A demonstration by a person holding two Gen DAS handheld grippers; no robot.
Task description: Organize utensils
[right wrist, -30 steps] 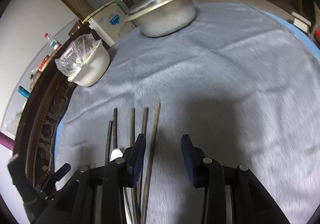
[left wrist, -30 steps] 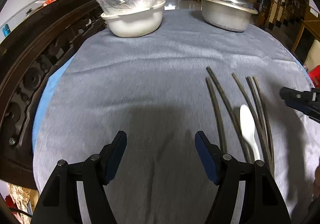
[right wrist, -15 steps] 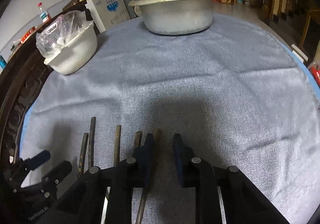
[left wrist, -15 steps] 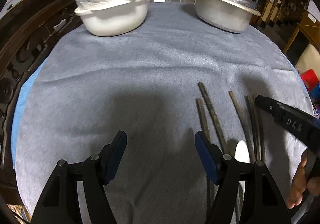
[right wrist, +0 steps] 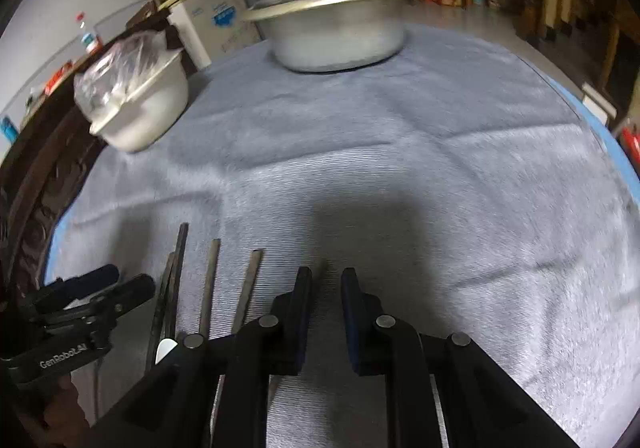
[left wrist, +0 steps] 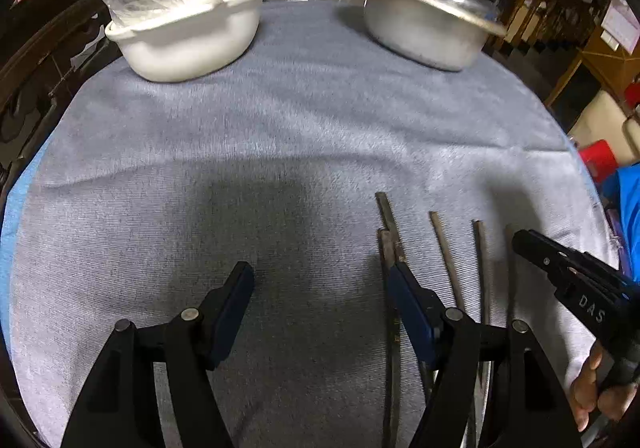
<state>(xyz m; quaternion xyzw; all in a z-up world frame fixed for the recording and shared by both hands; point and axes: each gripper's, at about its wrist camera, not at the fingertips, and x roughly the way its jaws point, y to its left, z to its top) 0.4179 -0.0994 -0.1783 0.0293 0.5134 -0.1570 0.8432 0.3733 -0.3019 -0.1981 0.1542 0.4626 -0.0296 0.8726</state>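
Note:
Several dark chopsticks [left wrist: 444, 252] lie side by side on the grey cloth, also in the right wrist view [right wrist: 210, 280]. A white spoon [right wrist: 166, 348] lies among them, mostly hidden. My left gripper [left wrist: 320, 308] is open, just left of the chopsticks; its right finger [left wrist: 412, 312] rests over the leftmost ones. My right gripper [right wrist: 325, 312] is nearly closed around the rightmost chopstick [right wrist: 323, 266], whose tip shows between the jaws. The right gripper shows in the left wrist view [left wrist: 560, 268].
A white basin [left wrist: 188, 39] covered with clear plastic stands at the back left, a lidded metal pot [left wrist: 428, 23] at the back right. A dark carved wooden chair [left wrist: 36, 59] borders the table's left edge. Grey cloth [left wrist: 280, 127] covers the round table.
My right gripper has narrowed around the rightmost chopstick and moved forward along it. My left gripper has shifted right toward the chopsticks; the spoon is now hidden behind its finger.

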